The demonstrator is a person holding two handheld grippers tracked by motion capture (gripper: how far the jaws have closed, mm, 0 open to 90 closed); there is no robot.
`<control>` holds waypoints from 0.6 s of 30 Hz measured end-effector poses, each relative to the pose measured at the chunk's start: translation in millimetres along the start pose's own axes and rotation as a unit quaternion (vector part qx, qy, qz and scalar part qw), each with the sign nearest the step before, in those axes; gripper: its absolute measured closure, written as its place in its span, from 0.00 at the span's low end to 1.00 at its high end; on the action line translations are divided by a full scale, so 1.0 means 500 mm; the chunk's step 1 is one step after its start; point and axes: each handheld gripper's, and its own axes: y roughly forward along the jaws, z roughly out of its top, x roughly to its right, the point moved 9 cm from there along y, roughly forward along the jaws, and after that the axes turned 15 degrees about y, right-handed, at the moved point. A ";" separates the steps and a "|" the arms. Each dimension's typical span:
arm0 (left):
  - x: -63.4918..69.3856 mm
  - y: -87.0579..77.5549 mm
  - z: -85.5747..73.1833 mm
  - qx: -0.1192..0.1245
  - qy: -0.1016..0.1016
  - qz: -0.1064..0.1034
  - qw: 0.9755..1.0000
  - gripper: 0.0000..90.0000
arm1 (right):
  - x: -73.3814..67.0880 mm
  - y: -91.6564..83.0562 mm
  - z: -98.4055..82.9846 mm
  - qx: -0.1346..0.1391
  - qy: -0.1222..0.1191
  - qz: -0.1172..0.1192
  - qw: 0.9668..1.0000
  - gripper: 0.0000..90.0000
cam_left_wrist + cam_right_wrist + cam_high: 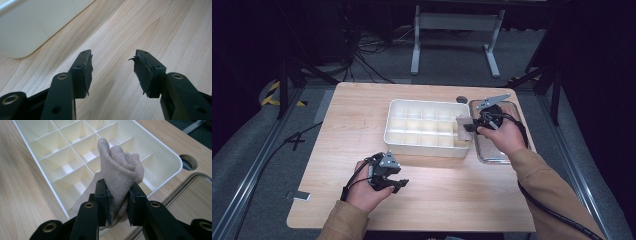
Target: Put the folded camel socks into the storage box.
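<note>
1. right gripper [117, 202] is clamped on a rolled beige sock [120, 172], jaws squeezing the knit fabric from both sides; bundle stands up past the tips, its long axis running along the jaws.
2. where it is: sock hangs over the right end of the white divided organizer tray [393, 135], at the rim nearest the clear plastic bin [480, 150]. in the high view the sock [462, 124] sits just left of the right gripper [472, 125].
3. key relation: tray cells lie ahead of and below the sock, so the drop looks like a short move inward + down into an end cell. can't tell which cell it's over.
4. right hand [504, 136] is the near one to the tray; left hand [367, 192] is well apart, by the front table edge.
5. left gripper [113, 68] is gaping, nothing between the jaws, just bare wood under them; worn black pads [142, 72] are peeling at the edges.
6. materials: sock = soft ribbed knit, squashy, will likely unroll a bit on release. tray = rigid glossy plastic w/ thin divider walls, rounded corners. table [362, 115] = light woodgrain, w/ a round cable hole [461, 99] behind the tray.
</note>
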 end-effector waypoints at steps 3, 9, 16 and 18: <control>0.001 0.000 0.001 0.000 0.000 -0.001 1.000 0.55 | 0.001 0.006 0.000 -0.002 -0.017 -0.002 1.000 0.82; 0.000 -0.001 0.000 0.004 -0.001 0.001 1.000 0.55 | -0.007 0.026 -0.011 -0.009 -0.034 -0.006 0.999 0.81; -0.001 -0.002 0.000 0.002 0.003 0.003 1.000 0.55 | -0.007 0.051 -0.037 -0.026 -0.044 -0.008 0.999 0.81; -0.002 -0.002 0.001 0.003 0.004 0.005 1.000 0.55 | -0.008 0.055 -0.044 -0.031 -0.045 -0.006 0.998 0.81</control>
